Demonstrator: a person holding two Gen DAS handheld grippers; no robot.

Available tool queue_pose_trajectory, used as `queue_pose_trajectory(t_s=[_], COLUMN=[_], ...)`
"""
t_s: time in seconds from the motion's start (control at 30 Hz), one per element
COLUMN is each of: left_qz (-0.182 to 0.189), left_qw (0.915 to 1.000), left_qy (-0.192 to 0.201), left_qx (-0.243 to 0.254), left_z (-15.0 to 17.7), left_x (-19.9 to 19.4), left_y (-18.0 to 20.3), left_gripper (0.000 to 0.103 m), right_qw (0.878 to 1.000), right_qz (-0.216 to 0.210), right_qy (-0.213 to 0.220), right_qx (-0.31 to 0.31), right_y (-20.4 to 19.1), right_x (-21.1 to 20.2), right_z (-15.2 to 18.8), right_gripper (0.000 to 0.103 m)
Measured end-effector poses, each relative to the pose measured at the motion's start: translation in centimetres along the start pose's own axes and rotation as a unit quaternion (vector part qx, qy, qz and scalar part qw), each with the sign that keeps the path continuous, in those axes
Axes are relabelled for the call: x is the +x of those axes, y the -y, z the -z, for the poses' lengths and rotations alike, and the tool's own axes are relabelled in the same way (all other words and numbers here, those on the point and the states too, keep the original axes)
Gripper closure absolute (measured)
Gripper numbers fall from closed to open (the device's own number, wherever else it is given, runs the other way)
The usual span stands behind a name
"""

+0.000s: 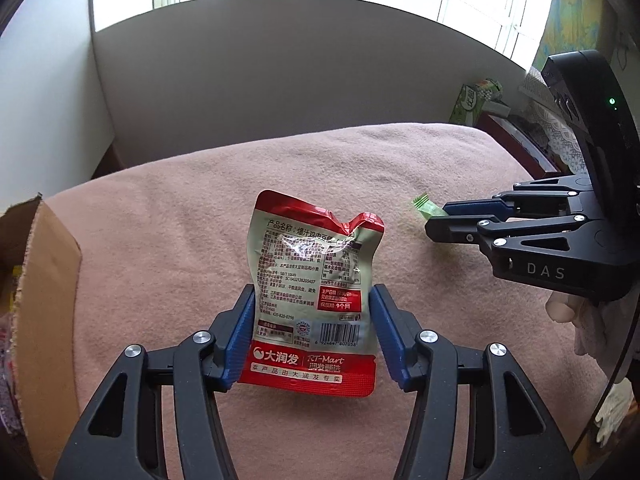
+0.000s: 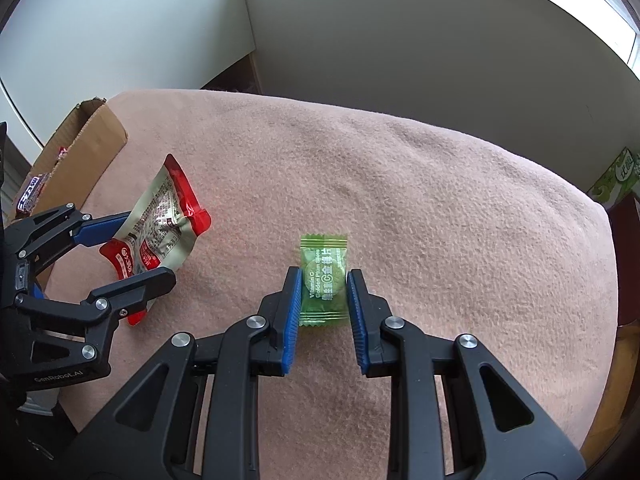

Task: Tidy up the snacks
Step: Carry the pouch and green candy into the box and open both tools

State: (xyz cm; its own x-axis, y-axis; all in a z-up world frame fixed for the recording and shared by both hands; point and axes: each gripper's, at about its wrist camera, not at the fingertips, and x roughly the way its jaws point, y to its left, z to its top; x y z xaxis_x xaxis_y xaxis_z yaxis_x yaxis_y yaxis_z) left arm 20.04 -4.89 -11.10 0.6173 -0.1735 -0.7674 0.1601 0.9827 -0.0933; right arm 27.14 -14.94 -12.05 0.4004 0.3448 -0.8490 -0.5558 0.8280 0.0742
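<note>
A red and silver snack pouch (image 1: 316, 296) stands between the blue pads of my left gripper (image 1: 314, 300), which is shut on its sides. The same pouch (image 2: 160, 216) shows at the left of the right wrist view, crumpled in the left gripper (image 2: 140, 248). A small green candy packet (image 2: 323, 276) sits between the pads of my right gripper (image 2: 324, 280), which is shut on it just over the pink blanket (image 2: 440, 200). In the left wrist view only a green tip of the candy (image 1: 428, 209) shows at the right gripper (image 1: 436, 218).
An open cardboard box (image 2: 86, 148) with snack packets inside stands at the blanket's left edge; its wall (image 1: 44, 288) fills the left of the left wrist view. White panels stand behind. A green box (image 1: 474, 100) and red furniture sit at the far right.
</note>
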Motion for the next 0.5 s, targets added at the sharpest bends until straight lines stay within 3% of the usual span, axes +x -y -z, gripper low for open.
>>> queue_pose_trajectory(t_s=[0.23,0.5], left_qz=[-0.004,-0.032], left_qw=[0.9994,0.9962], left_qy=[0.034,0.079], left_qx=[-0.009,-0.02], left_z=[0.2,1.0], left_x=[-3.6,-8.5], left_y=[-0.7,-2.6], left_gripper=[0.048,0.048], right_qw=[1.0,0.997], right_qz=[-0.007,-0.029], right_qy=[0.03,0.072], right_qx=[0.0,-0.028], right_y=[-0.7,-4.2], right_x=[-3.1,-7.0], right_z=[-0.3,-1.6], right_gripper=[0.079,0.079])
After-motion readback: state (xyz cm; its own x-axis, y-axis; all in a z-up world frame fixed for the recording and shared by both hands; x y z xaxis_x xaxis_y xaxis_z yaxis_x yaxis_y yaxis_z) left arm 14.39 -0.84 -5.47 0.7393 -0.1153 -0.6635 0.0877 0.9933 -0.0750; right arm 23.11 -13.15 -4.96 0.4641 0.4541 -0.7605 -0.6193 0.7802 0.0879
